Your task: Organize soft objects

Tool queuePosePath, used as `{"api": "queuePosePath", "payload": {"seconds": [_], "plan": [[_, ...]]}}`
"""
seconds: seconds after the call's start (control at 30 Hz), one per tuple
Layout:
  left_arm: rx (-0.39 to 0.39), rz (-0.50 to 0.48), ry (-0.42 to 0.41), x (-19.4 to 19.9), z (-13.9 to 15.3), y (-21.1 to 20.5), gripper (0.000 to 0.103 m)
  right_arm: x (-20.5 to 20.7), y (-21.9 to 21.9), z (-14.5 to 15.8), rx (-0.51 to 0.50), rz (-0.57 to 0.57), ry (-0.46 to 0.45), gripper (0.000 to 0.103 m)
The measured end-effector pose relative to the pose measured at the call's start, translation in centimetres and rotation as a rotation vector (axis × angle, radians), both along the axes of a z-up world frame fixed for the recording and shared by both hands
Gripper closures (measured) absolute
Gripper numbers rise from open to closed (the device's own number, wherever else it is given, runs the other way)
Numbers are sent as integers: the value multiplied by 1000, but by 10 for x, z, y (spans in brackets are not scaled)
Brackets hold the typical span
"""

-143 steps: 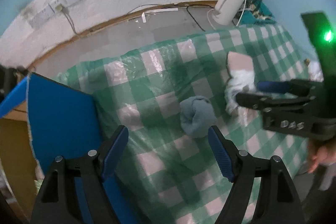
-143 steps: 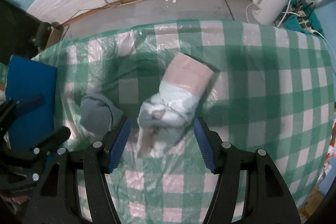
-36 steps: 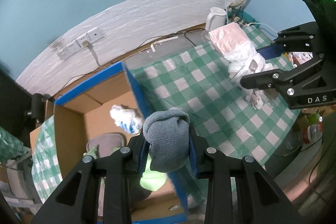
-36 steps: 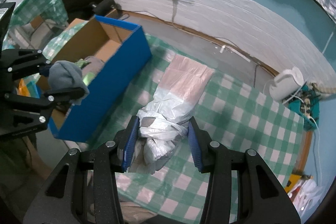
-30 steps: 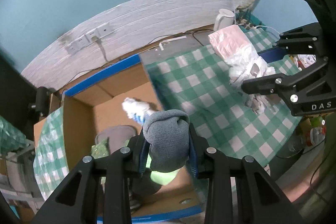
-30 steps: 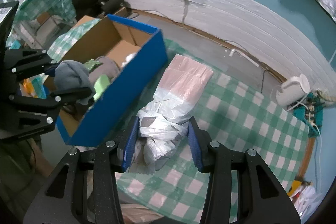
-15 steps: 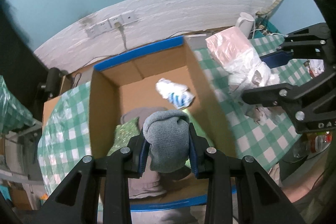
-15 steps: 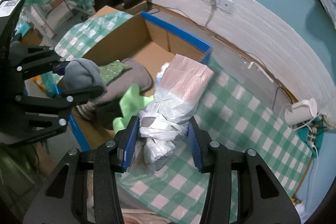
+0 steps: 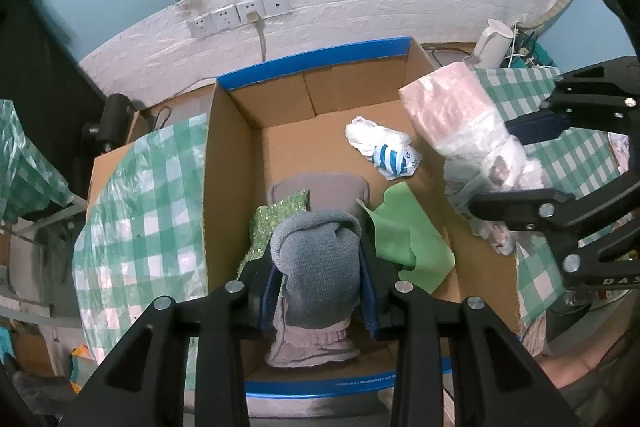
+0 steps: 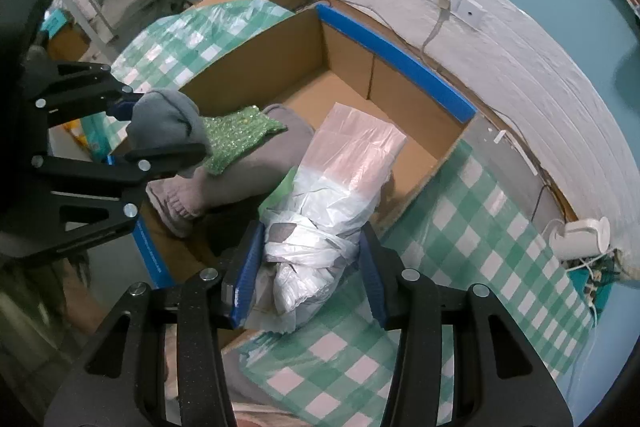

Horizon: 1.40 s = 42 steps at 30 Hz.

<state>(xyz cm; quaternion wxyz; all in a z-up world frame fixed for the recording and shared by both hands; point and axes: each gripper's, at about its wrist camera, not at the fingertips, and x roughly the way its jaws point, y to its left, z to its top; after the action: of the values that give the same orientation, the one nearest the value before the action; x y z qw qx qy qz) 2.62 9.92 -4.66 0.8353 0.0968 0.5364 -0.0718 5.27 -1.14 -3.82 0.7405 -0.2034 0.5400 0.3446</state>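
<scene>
Grey knitted bundle (image 9: 318, 263) sits pinched between the blue pads of the left gripper (image 9: 318, 283) at the lower centre of the left wrist view, the tool angled steeply downward over the open cardboard box (image 9: 228, 163) with its blue rim. Below it in the box lie a sequined green cloth (image 9: 276, 223), a taupe garment (image 9: 320, 187), a bright green cloth (image 9: 404, 235) and a crumpled white and blue bag (image 9: 384, 149). At the right of that view the right gripper (image 10: 310, 267) reaches in, also tilted steeply down, its narrow-set jaws having just eased slightly apart yet its pads pressed against the knotted white part of a plastic-wrapped pink bundle (image 10: 352, 155), which hangs over the box's right wall. In the right wrist view that bundle fills the centre, while the left gripper with its grey load appears at the left edge. Green checked cloth (image 10: 472, 227) covers the table at the lower right.
</scene>
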Motion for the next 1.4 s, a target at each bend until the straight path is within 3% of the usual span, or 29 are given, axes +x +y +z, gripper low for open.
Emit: {"api": "queuePosePath", "payload": {"seconds": [0.07,0.17,0.33,0.57,0.63,0.77,0.83,1.07,1.23,1.4], "plan": [[0,-1,-7,-1,0,1,64,1,4,-1,3,9,-12,54],[-6,11,-3,1,-2,5,56,3,8,-2,3,9,-39,40],[-18,21,-7,2,-4,9,46,8,8,-3,4,-11,-52,40],[-24,38,-9,0,2,13,44,8,-6,0,27,-52,-47,40],[-16,46,-20,-2,8,13,34,5,-11,4,31,-57,-58,40],[-11,35,-61,-9,24,7,30,-1,-20,16,50,-64,-88,40],[-10,22,-83,-13,32,3,23,-5,-25,22,57,-64,-106,40],[37,-58,-110,-20,44,-15,23,-16,-52,38,84,-82,-138,40],[4,-51,-101,-17,54,-20,23,-20,-73,48,102,-109,-167,39],[34,-59,-168,-22,70,-29,21,-21,-92,59,131,-144,-187,39]]}}
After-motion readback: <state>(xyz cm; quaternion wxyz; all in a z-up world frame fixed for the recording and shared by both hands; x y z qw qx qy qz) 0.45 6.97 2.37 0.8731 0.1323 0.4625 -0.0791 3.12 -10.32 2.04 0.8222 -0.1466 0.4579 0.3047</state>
